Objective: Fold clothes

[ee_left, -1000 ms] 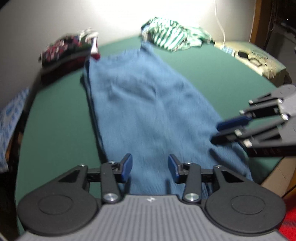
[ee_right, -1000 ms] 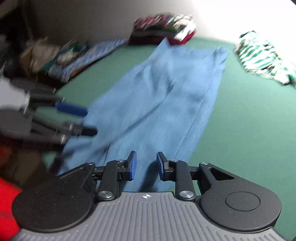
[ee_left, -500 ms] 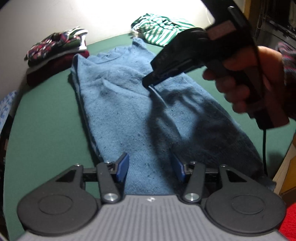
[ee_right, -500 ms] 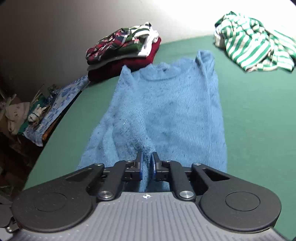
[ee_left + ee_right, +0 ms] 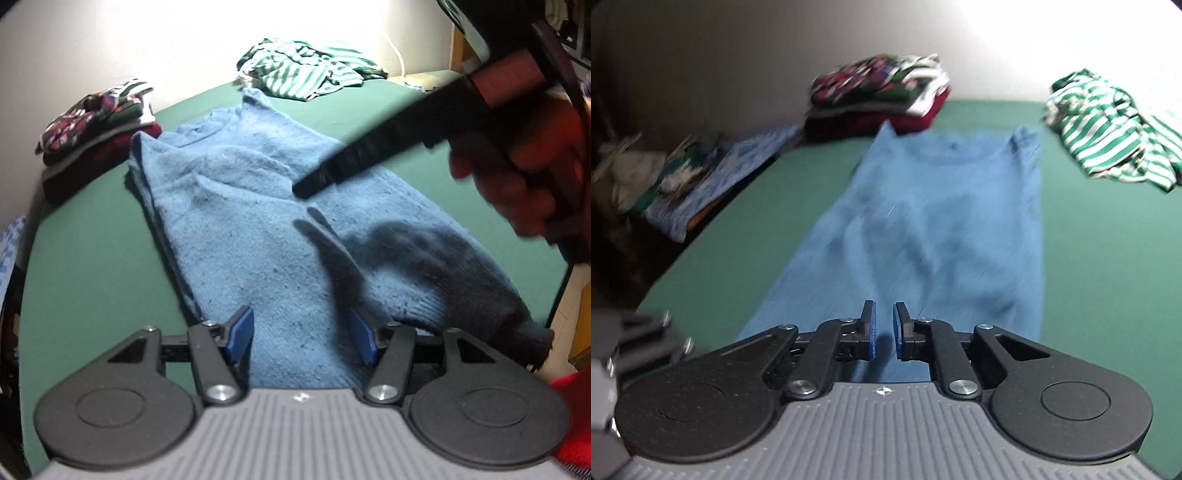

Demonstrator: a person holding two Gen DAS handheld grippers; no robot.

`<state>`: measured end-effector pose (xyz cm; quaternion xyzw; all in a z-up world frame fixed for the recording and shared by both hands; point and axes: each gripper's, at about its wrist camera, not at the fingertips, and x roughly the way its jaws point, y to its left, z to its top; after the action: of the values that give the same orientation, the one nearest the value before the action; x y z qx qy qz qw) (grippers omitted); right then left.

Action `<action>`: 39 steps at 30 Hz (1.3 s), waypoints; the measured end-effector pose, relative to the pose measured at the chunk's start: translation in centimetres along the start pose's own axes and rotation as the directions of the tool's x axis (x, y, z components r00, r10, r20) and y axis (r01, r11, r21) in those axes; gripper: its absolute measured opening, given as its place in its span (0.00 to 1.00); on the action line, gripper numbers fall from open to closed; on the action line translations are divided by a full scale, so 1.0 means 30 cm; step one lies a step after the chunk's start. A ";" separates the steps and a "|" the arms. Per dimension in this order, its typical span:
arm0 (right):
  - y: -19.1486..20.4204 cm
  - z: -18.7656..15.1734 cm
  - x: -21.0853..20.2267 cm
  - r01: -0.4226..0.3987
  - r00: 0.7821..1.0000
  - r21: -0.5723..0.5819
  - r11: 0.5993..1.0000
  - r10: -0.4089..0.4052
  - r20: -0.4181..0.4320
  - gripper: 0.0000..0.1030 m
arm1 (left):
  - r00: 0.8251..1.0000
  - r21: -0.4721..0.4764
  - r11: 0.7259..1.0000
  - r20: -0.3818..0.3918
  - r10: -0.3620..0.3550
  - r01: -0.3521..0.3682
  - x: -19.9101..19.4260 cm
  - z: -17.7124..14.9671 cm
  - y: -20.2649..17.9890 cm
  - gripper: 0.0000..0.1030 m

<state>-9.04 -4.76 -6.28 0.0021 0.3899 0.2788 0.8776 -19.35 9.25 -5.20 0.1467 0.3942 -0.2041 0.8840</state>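
Your blue sweater (image 5: pixel 258 236) is a fuzzy knit, kinda pilled, ribbed at the hem. The green table cover (image 5: pixel 92 258) looks like matt felt. Your left gripper (image 5: pixel 301 338) is matt black plastic with shiny metal screws, blue rubbery pads (image 5: pixel 240 334) and a ribbed grey body.

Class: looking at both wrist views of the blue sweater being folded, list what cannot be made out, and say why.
- Right gripper tips, left wrist view: motion blur; no telling if they touch the blue sweater.
- Sweater hem, both views: hidden behind the gripper bodies.
- Folded stack, right wrist view: blurred, garments uncountable.
- Left gripper, right wrist view: cut off by the edge.
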 end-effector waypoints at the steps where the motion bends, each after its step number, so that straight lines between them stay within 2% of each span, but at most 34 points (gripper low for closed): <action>1: 0.003 -0.021 0.011 0.007 1.000 0.002 1.000 -0.007 -0.017 0.10 | 1.000 -0.005 1.000 0.000 -0.012 0.012 0.002 -0.003 0.004 0.58; 3: -0.002 -0.060 0.010 0.009 1.000 0.015 1.000 -0.009 0.025 0.11 | 1.000 -0.017 1.000 0.000 -0.025 0.025 0.004 -0.005 0.012 0.60; 6: -0.011 -0.082 -0.013 0.037 0.998 -0.025 0.999 -0.035 0.050 0.10 | 0.999 -0.031 0.999 0.001 -0.035 0.035 0.005 -0.005 0.022 0.60; 9: -0.010 -0.078 -0.070 0.031 0.997 0.026 0.999 -0.033 0.070 0.11 | 0.999 -0.041 0.999 0.037 -0.025 0.027 -0.043 -0.004 0.025 0.55; 13: 0.037 -0.106 -0.111 0.044 0.998 -0.066 0.997 -0.041 0.041 0.09 | 0.999 -0.072 0.997 0.039 -0.011 0.013 -0.065 0.000 0.032 0.58; 17: 0.052 -0.146 -0.125 0.054 0.999 -0.111 0.992 -0.054 0.004 0.08 | 1.000 -0.096 0.995 -0.025 0.006 -0.008 -0.020 -0.020 0.028 0.56; 18: 0.052 -0.156 -0.128 0.063 0.998 -0.118 0.991 -0.063 0.001 0.08 | 1.000 -0.103 0.995 -0.030 0.007 -0.011 -0.017 -0.023 0.028 0.57; 21: 0.049 -0.181 -0.144 0.074 0.997 -0.117 0.990 -0.074 0.007 0.08 | 0.999 -0.121 0.993 -0.040 0.007 -0.012 -0.008 -0.029 0.027 0.73; 26: 0.045 -0.221 -0.178 0.087 0.996 -0.096 0.992 -0.085 0.022 0.09 | 1.000 -0.142 0.990 -0.027 0.008 -0.011 -0.010 -0.046 0.029 0.74; 32: 0.040 -0.268 -0.218 0.101 0.994 -0.069 0.992 -0.099 0.040 0.09 | 0.999 -0.198 0.980 -0.047 -0.017 0.007 -0.040 -0.079 0.072 0.74; 36: 0.061 -0.280 -0.276 0.097 0.994 -0.064 0.993 -0.093 0.057 0.10 | 1.000 -0.187 0.982 -0.024 -0.003 -0.002 -0.102 -0.089 0.080 0.75; 39: 0.049 -0.292 -0.307 0.107 0.994 -0.007 0.994 -0.107 0.027 0.13 | 0.999 -0.204 0.979 -0.038 -0.011 0.003 -0.123 -0.109 0.092 0.78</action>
<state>-20.74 -9.90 -5.75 -0.0189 0.3765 0.2328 0.8965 -22.34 13.94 -4.25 0.0582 0.4308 -0.1626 0.8858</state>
